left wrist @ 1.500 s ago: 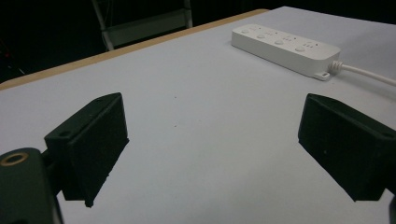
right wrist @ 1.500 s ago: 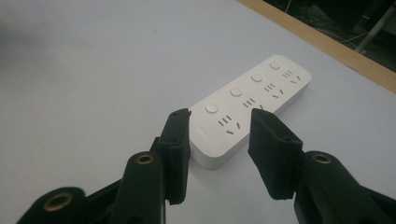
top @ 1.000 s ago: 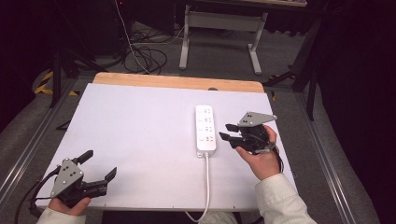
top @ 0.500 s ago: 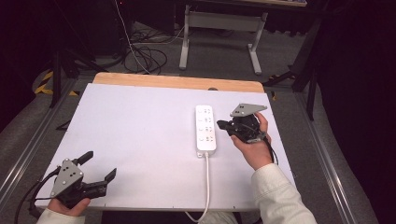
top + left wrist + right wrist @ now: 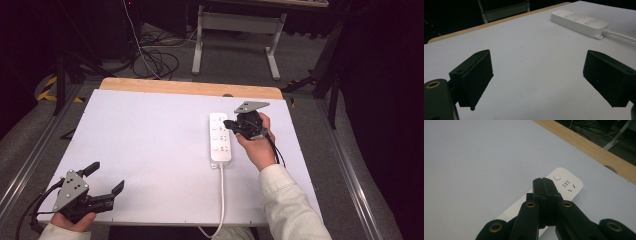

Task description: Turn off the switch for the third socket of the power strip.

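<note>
A white power strip (image 5: pixel 220 137) lies flat on the white table top (image 5: pixel 150 130), right of centre, and its white cable (image 5: pixel 221 195) runs off the near edge. My right gripper (image 5: pixel 227 123) hangs over the strip's far half with its tips pointing left. Its jaws are shut with nothing between them. In the right gripper view the shut tips (image 5: pixel 542 181) sit just above the strip (image 5: pixel 570 185), near its round button and an outlet. My left gripper (image 5: pixel 107 176) rests open at the near left corner. Its jaws (image 5: pixel 536 80) stand wide apart over bare table, with the strip (image 5: pixel 579 21) far off.
A wooden strip (image 5: pixel 190 87) runs along the table's far edge. Beyond it, on the floor, are a metal stand (image 5: pixel 235 30) and loose cables (image 5: pixel 155 60). Metal rails run along both sides of the table.
My right gripper has moved toward the far end of the power strip, and its jaws have gone from partly open to shut. The left gripper has stayed where it was.
</note>
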The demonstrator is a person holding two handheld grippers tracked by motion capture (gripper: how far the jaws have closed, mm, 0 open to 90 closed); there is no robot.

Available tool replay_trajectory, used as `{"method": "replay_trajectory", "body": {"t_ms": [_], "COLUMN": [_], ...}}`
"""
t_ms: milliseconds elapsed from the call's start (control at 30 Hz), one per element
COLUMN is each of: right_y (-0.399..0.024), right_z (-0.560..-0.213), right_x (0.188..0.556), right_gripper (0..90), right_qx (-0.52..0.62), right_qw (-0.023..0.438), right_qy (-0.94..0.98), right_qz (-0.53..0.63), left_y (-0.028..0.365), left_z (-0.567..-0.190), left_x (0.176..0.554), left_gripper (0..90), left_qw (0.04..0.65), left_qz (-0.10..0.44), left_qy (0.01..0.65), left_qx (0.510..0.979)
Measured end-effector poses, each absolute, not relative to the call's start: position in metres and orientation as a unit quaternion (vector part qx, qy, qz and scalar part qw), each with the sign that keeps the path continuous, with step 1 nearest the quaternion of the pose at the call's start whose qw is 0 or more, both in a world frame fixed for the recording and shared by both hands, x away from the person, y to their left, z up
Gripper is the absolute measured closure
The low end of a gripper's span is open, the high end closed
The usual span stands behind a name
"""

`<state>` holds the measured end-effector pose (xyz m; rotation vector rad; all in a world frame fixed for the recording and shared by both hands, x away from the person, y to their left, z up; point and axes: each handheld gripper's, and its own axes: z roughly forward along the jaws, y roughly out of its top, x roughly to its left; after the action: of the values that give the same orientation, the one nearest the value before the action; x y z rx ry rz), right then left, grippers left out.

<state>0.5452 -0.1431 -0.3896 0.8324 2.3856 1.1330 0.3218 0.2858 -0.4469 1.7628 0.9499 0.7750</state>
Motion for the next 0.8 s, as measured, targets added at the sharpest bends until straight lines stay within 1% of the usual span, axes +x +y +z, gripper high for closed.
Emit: {"method": "replay_trajectory", "body": {"t_ms": [800], "right_y": [-0.117], "right_z": [-0.423], "right_x": [0.587], "right_gripper": [90.0], "right_qx": [0.324], "right_qw": [0.208], "right_qy": [0.834], "right_qz": [0.395], "left_y": [0.286], "left_z": [-0.447], "left_x": [0.322], "left_gripper": [9.4], "left_qw": [0.481], "left_qz": [0.311], "left_qy": [0.387], "left_qx": [0.722]}}
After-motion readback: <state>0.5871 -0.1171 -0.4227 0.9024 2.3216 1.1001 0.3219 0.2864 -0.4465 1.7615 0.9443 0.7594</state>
